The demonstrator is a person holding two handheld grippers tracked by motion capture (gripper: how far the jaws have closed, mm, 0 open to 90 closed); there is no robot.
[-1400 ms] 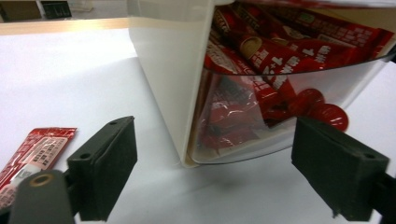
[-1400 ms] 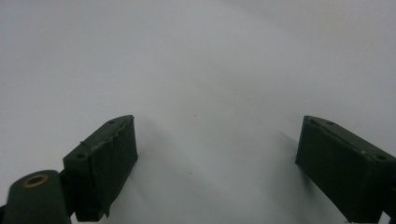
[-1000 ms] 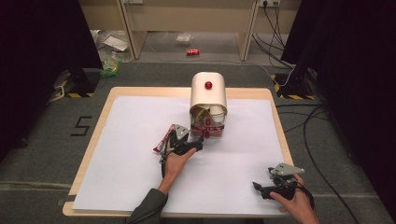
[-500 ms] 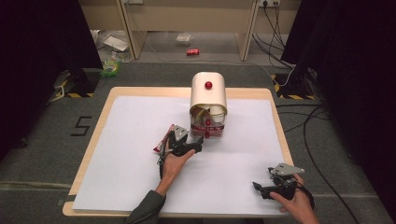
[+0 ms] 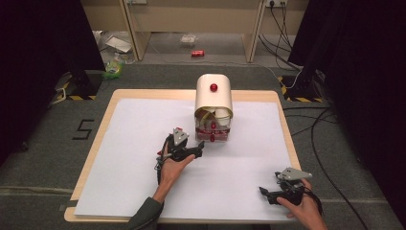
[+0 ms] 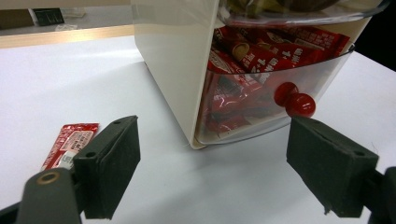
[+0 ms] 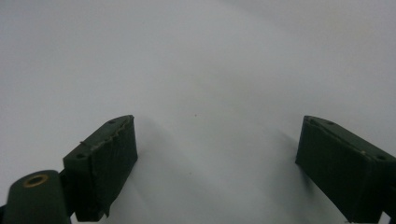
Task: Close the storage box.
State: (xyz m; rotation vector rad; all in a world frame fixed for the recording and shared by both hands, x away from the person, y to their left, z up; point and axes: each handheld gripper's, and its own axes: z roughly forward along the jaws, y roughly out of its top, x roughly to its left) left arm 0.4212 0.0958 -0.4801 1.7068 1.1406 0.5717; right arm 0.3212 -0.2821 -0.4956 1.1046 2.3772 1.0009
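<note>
The left claw (image 6: 212, 172) stands wide open and holds nothing, poised just in front of the cream snack dispenser (image 5: 213, 103) that sits toward the far edge of the worktop (image 5: 124, 143), about midway along it. What the coming move turns on is the red knob (image 6: 294, 100) on the dispenser's clear lower drawer (image 6: 280, 88): in the left gripper view it lies ahead and to the right of the gap's centre, just above the right jaw's tip, so the claw would need to shift toward that side to bring the knob between its jaws. The knob's stem seems to point out from the drawer front, roughly toward the claw, though the angle makes this hard to judge.

The drawer is packed with red wrapped bars (image 6: 252, 56). One loose red packet (image 6: 70, 142) lies flat on the worktop beside the left jaw, clear of the path to the knob. Nothing stands between claw and knob.

The right claw (image 5: 282, 191) rests near the worktop's near right corner, well apart from the dispenser, jaws wide open and empty over bare white surface; the left hand (image 5: 173, 165) is plainly the nearer.
</note>
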